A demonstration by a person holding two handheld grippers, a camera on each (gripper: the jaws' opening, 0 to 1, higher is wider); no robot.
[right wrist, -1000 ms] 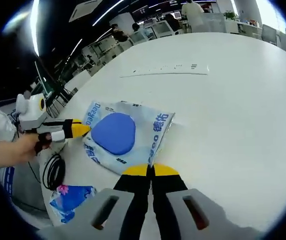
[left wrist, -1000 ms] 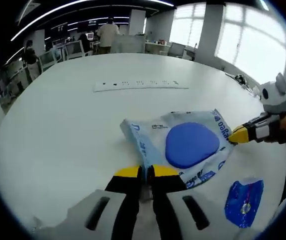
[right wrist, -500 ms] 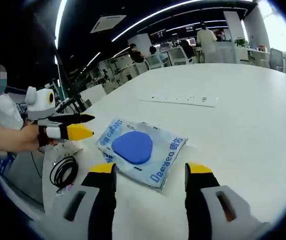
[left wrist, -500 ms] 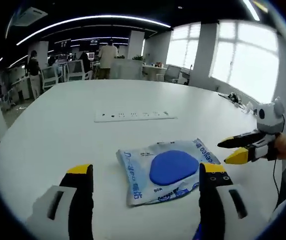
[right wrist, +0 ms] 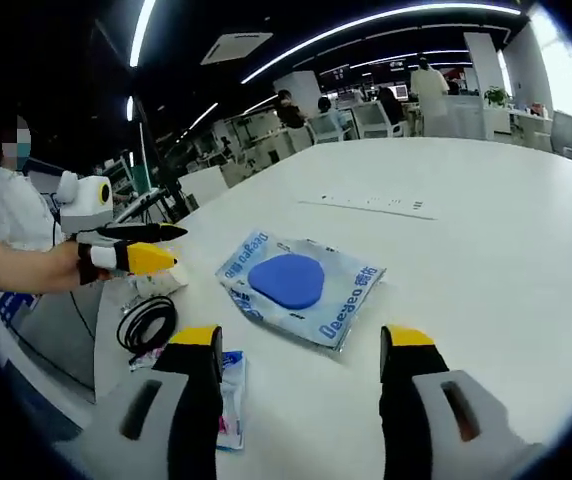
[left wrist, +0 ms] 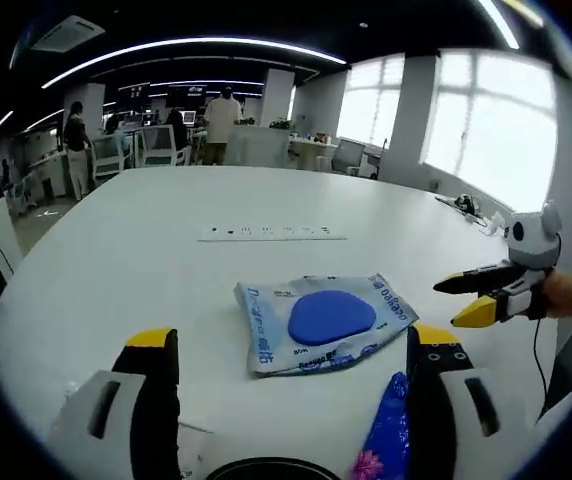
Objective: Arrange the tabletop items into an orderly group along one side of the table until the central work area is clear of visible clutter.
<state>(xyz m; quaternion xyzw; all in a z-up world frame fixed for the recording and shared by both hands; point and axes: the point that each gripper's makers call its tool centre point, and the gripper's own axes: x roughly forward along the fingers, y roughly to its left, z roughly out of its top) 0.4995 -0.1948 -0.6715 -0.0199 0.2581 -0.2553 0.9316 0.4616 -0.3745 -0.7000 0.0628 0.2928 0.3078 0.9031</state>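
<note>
A pale blue packet (left wrist: 321, 320) with a dark blue oval on it lies flat on the white table (left wrist: 116, 260). My left gripper (left wrist: 294, 340) hovers open just short of its near edge, with nothing between the jaws. The right gripper (left wrist: 448, 303) comes in from the right, open, a little off the packet's corner. In the right gripper view the same packet (right wrist: 301, 285) lies ahead of my open right gripper (right wrist: 301, 335), and the left gripper (right wrist: 178, 246) stands open off its left side, held by a hand.
A small dark blue packet (left wrist: 391, 445) and a coiled black cable (right wrist: 146, 322) lie near the table's edge, the small packet (right wrist: 231, 400) beside the coil. A white power strip (left wrist: 271, 233) lies farther across the table. Desks, chairs and people stand beyond.
A second ago both grippers were shut on the packet's edges. Both have let go, opened, and drawn back, and the packet now lies flat on the table.
</note>
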